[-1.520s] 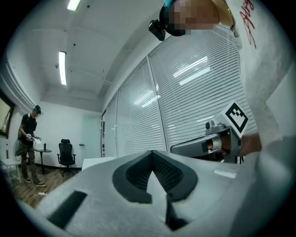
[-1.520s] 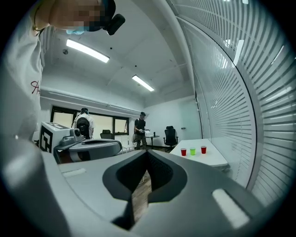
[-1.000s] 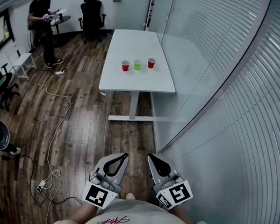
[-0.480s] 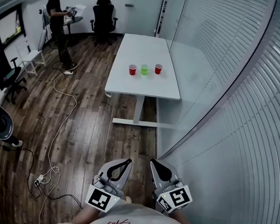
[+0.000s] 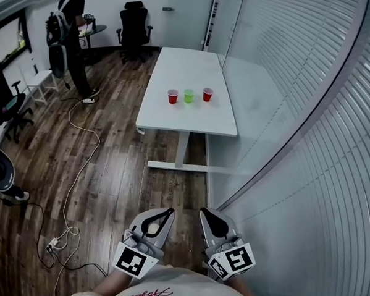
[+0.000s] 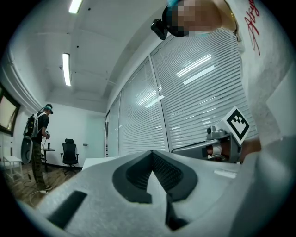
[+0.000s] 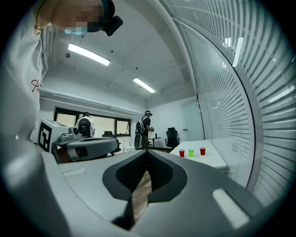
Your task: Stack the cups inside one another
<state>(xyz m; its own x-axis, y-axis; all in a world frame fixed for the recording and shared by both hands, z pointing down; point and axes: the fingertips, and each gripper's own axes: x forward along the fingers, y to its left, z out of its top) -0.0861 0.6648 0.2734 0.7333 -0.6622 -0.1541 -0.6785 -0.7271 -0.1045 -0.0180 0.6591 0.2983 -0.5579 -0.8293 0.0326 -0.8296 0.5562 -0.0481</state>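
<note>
Standing tapered cups (image 5: 188, 96), smooth white table (image 5: 183, 61)

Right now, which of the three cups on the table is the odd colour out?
The middle cup. It is green; the left cup and the right cup on either side of it in the row are red.

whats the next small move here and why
Probably walk toward the white rectangular table first. The left red plastic cup, green plastic cup and right red plastic cup stand in a row on it, far across the wooden floor. The left claw and right claw are shut, empty, near the body.
</note>
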